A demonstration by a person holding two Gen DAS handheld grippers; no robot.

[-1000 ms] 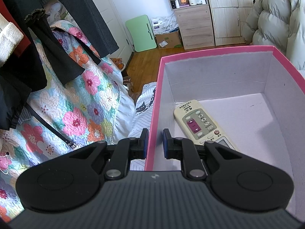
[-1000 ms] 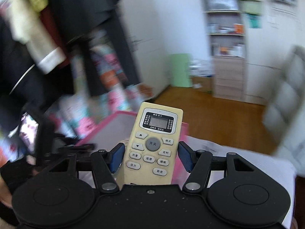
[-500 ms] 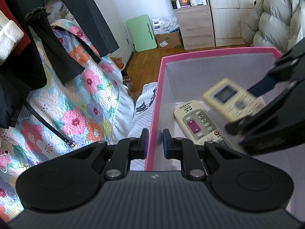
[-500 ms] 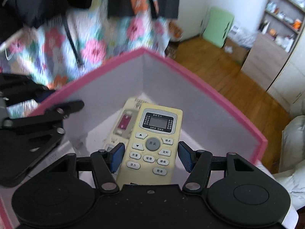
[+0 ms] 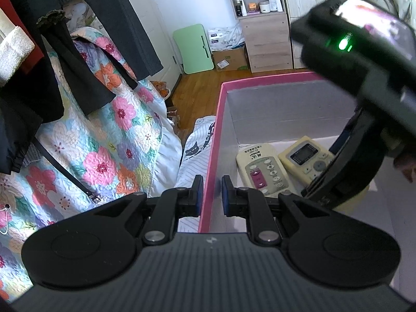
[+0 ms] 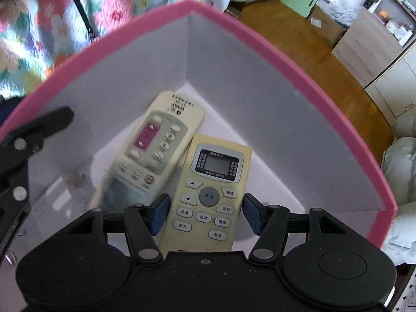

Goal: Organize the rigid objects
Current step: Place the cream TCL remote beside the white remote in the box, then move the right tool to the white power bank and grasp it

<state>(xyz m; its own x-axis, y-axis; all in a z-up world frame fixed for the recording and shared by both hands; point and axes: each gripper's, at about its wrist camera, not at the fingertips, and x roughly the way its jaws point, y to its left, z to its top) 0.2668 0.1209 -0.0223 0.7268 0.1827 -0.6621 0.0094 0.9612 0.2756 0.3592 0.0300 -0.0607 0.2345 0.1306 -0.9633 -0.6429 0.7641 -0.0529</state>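
Two remotes in the pink box, one still gripped. Left of the left gripper: floral quilt with dark clothes hanging over it, tops cut off by the frame edge; black strap with buckle runs down across the quilt. Left gripper is clamped shut on the box's near left wall, one pad outside, one inside; the wall's lower part is hidden behind the gripper body. Ahead of it, inside the box: white remote flat on the floor, its near end hidden behind the gripper finger; labels on it too small to read. Just right of that, the yellow remote, touching the white one along its side; its lower half is hidden by the right gripper's body, which also blocks the box's right wall; that body is blurred, green light on it.

Right wrist view: left gripper arm shows at the far left, blurred and cut off. White remote lies ahead-left of the right gripper, pointing into the box corner, soft focus. Yellow remote sits between the blue pads, both pressing its sides; its bottom end hidden under the gripper body; whether it rests on the box floor I cannot tell. Right of the box: wood floor, cabinet, cut off at the edge.
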